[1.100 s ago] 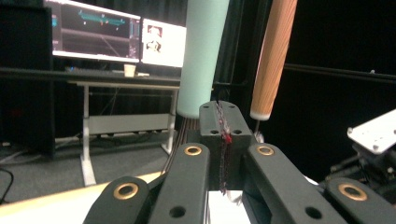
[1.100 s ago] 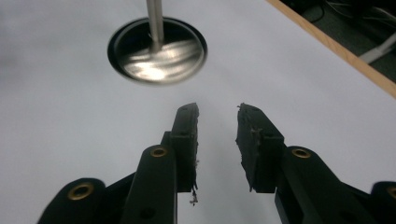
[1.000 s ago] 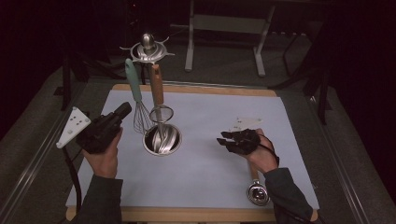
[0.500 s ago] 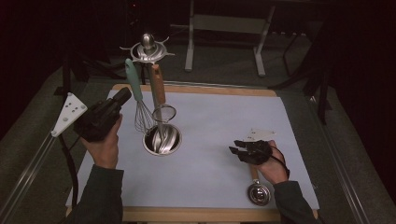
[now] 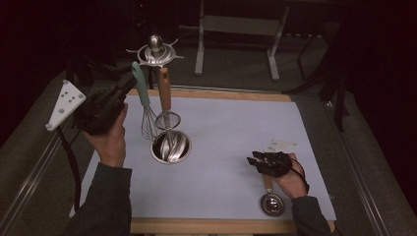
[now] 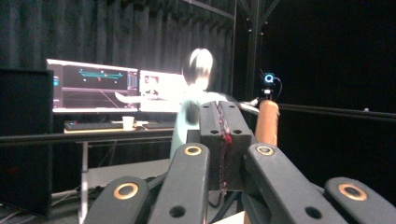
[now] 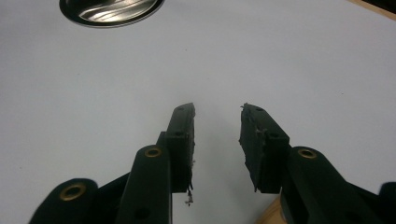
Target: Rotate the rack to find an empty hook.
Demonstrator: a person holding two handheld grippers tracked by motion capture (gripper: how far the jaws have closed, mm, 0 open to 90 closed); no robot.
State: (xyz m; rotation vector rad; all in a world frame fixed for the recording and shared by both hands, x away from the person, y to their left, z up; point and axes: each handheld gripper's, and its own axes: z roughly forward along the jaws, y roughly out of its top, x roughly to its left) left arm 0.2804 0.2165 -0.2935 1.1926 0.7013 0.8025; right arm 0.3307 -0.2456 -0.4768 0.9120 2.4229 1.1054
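A metal utensil stand (image 5: 155, 49) rises from a round steel base (image 5: 170, 147) on the pale mat. A teal-handled whisk (image 5: 141, 93) and a wooden-handled strainer (image 5: 164, 96) hang from it. My left gripper (image 5: 129, 83) is held high beside the teal handle, its jaws shut with nothing between them. In the left gripper view the pads (image 6: 223, 135) meet in front of the blurred teal handle (image 6: 184, 123) and the wooden handle (image 6: 267, 122). My right gripper (image 5: 254, 161) is low over the mat, open (image 7: 217, 109) and empty. A small ladle (image 5: 271, 202) lies under that hand.
The mat (image 5: 231, 123) covers a wooden table with its front edge (image 5: 211, 226) near me. The stand base (image 7: 112, 9) lies ahead of the right gripper. Metal frame legs (image 5: 199, 44) stand behind the table. Lit monitors (image 6: 93, 88) glow far off.
The left gripper has risen and moved forward to the hanging teal handle. The right gripper has drawn back toward the near right and sunk low over the mat by the ladle.
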